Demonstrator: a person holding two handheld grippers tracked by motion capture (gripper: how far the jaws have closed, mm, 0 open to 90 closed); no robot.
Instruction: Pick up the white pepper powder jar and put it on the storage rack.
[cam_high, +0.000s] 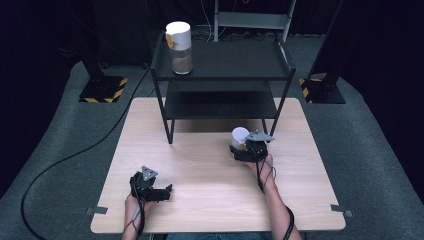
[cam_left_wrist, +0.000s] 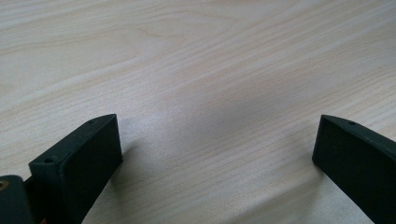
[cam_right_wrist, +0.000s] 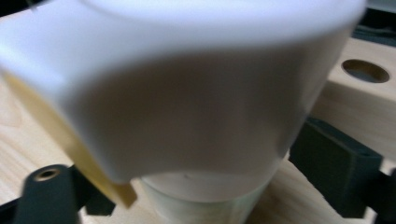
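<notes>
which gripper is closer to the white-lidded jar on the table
Right. The right gripper has its jaws around the white-lidded jar beside the black shelf. The left gripper sits well away at the table's near left, open over bare wood.

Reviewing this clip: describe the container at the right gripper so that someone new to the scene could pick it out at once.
Start at the light wooden table and find the black two-tier shelf at its far edge. Just in front of the shelf's right front leg, the white-lidded jar stands on the tabletop between the jaws of the right gripper. Its lookalike, the taller jar, stands on the shelf's top tier.
</notes>
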